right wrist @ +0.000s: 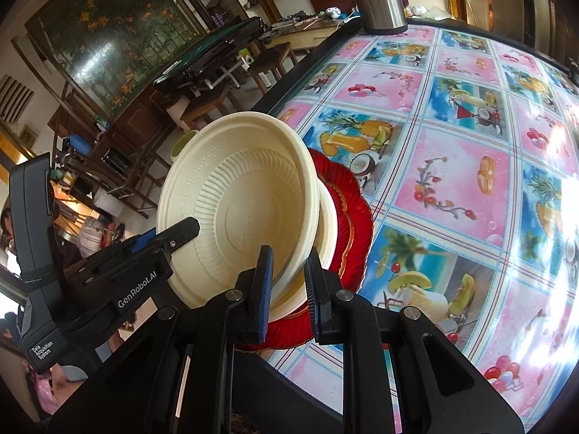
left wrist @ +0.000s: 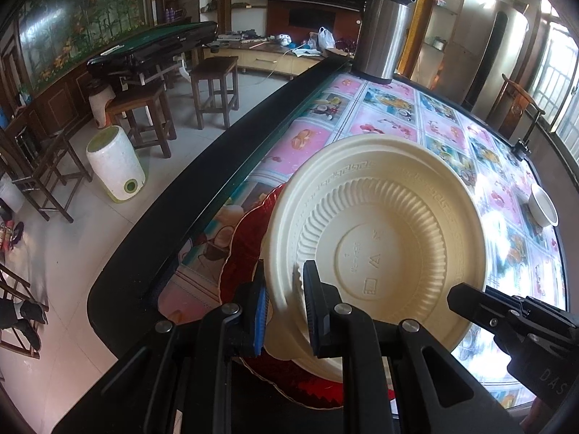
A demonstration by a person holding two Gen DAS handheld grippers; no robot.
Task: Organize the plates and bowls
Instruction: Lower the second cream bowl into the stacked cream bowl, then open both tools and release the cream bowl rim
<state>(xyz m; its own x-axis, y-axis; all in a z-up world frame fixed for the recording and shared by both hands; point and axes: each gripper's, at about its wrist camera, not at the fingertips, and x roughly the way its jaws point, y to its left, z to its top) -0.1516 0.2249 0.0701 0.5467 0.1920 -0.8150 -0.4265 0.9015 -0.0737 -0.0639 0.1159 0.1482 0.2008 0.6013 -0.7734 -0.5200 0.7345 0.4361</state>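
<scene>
A cream plastic plate (left wrist: 376,238) is tilted up over another cream plate (right wrist: 327,224) and a red scalloped plate (left wrist: 242,238) on the table. My left gripper (left wrist: 284,311) is shut on the near rim of the tilted cream plate. My right gripper (right wrist: 287,289) is shut on the same plate's (right wrist: 246,202) opposite rim; it shows in the left wrist view (left wrist: 470,303) at the plate's right edge. The red plate (right wrist: 351,217) lies flat under the stack. A small white bowl (left wrist: 542,206) sits far right on the table.
The round table (right wrist: 452,166) has a glossy fruit-print cover and a black rim (left wrist: 202,199). A steel kettle (left wrist: 383,32) stands at the far edge. Wooden stools (left wrist: 213,86) and a white plastic stool (left wrist: 115,166) stand on the floor to the left.
</scene>
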